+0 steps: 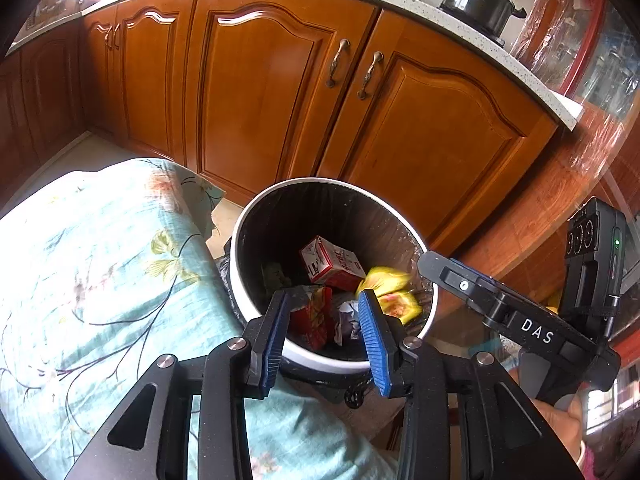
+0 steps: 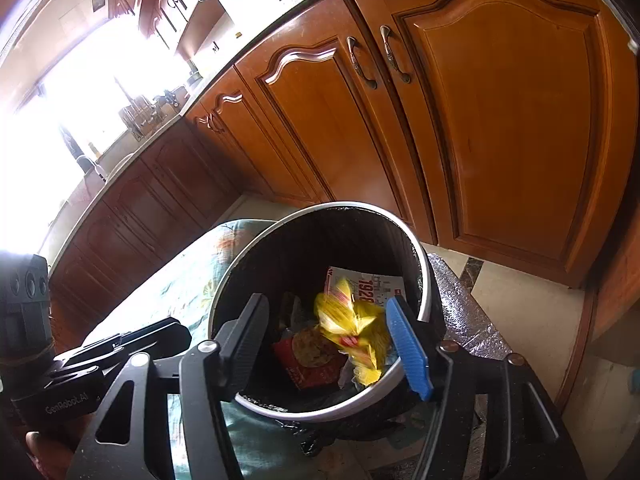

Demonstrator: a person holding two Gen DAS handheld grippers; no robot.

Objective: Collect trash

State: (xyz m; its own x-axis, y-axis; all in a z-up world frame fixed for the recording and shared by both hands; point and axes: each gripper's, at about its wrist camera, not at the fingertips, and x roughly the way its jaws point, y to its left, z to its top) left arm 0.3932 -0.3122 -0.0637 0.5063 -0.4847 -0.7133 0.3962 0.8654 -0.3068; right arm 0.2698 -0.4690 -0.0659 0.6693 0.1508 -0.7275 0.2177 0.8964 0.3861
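Note:
A white trash bin (image 1: 240, 280) with a black liner stands on the floor by the cabinets; it also shows in the right wrist view (image 2: 422, 280). Inside lie a red-and-white carton (image 1: 332, 262), a red snack box (image 1: 310, 320) and crumpled paper (image 1: 348, 318). A yellow wrapper (image 2: 352, 328) is blurred in mid-air between my right fingers, over the bin; it also shows in the left wrist view (image 1: 394, 292). My left gripper (image 1: 324, 320) is open and empty over the bin's near rim. My right gripper (image 2: 324, 336) is open above the bin.
A floral teal cloth (image 1: 100, 260) covers a surface left of the bin. Wooden cabinet doors (image 1: 260, 92) stand behind, under a speckled counter with a black pot (image 1: 478, 0). A glass table edge (image 1: 580, 184) lies at the right. Tiled floor (image 2: 520, 304) shows right of the bin.

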